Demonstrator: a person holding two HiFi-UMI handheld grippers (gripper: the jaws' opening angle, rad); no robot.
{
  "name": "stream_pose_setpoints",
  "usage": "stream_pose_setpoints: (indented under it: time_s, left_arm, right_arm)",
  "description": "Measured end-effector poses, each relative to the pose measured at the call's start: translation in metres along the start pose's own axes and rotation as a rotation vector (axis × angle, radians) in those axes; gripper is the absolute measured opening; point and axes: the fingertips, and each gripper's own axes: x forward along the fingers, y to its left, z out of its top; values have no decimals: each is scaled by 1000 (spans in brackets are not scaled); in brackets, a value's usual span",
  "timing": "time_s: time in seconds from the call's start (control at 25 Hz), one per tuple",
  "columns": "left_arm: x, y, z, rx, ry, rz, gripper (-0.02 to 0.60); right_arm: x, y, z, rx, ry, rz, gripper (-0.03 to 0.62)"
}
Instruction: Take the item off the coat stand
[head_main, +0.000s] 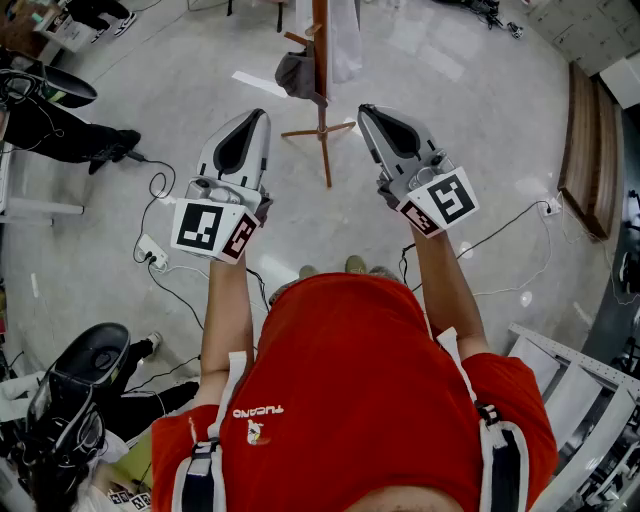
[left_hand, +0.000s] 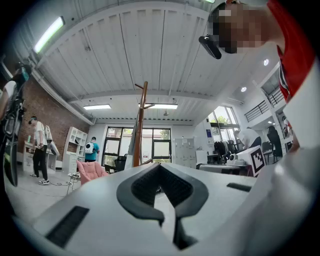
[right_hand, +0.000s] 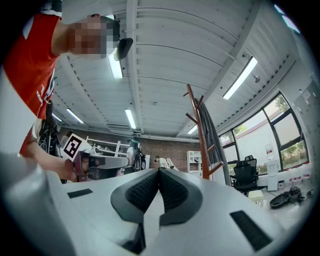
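Note:
The wooden coat stand (head_main: 320, 70) rises from the floor ahead of me, its legs spread at the base. A dark grey item (head_main: 296, 75) hangs on its left side and a white garment (head_main: 346, 40) on its right. My left gripper (head_main: 258, 116) and right gripper (head_main: 366, 110) are held up side by side short of the stand, both shut with nothing between the jaws. In the left gripper view the left gripper (left_hand: 159, 167) points at the stand's pole (left_hand: 139, 125). In the right gripper view the right gripper (right_hand: 159, 172) has the stand (right_hand: 199, 135) and a grey hanging garment (right_hand: 214, 140) to its right.
Cables and a power strip (head_main: 152, 252) lie on the floor at left. Another person's legs (head_main: 70, 135) are at far left, and a black seat (head_main: 88, 362) is at lower left. A wooden bench (head_main: 586, 150) stands at right, with a metal frame (head_main: 570, 385) at lower right.

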Motion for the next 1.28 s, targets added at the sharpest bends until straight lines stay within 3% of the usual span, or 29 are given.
stream_pose_setpoints:
  time_s: [0.64,0.88,1.16,1.28]
  left_arm:
    - [-1,42,-12,-29,13,-24,10]
    - [20,62,-43,-44,23,-2,11]
    - [86,93,-73,-51,25,33,15]
    - [112,112,-90,-46,41,58,59]
  right_arm:
    - [30,16,-11,-9,49,2,23]
    - [44,-13,-39,-15,57,41,23]
    - [74,-84,-65,21,45,105,23]
    - [88,-114,-78,56,48,136,23]
